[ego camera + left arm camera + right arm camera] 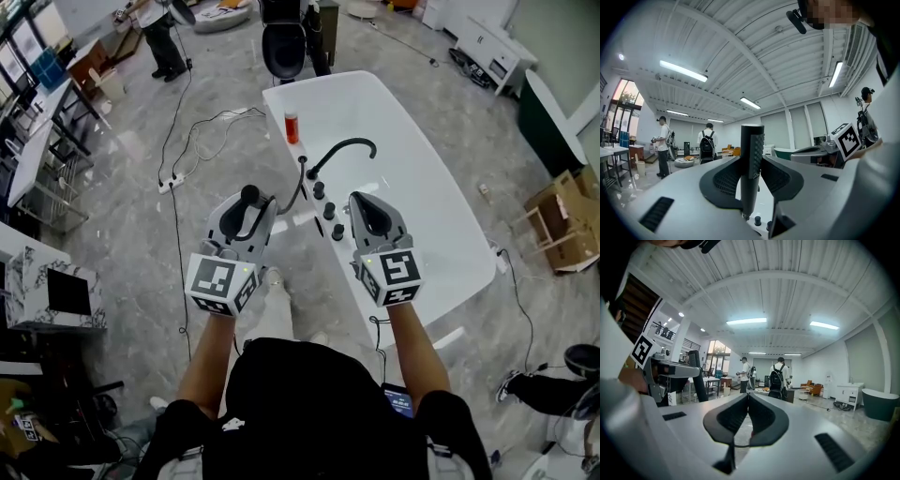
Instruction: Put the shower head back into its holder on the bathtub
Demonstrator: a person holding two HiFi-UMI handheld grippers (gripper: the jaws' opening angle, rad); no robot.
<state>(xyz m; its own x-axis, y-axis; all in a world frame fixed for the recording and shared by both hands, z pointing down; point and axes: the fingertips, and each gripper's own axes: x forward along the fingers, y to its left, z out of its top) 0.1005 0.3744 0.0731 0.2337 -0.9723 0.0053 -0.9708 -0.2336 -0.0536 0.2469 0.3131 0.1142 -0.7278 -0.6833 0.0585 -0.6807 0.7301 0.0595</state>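
Shower head (752,140), black, upright: clamped in left gripper (246,214). Right gripper (748,414): jaws together, empty. Bathtub (441,216) deck fittings (329,211) just ahead; handle is best lowered vertically, hose (292,192) untwisted.

— What is lying on the grey marble floor (122,141)?
— A white power strip (169,184) on the left, brown cardboard boxes (562,220) on the right, and a low white cabinet (489,49) farther back.
— And what stands upright?
— A small red bottle (292,127), with a black chair (284,47) beyond it. Far off, a person wearing a black backpack (707,143) stands with their back turned.
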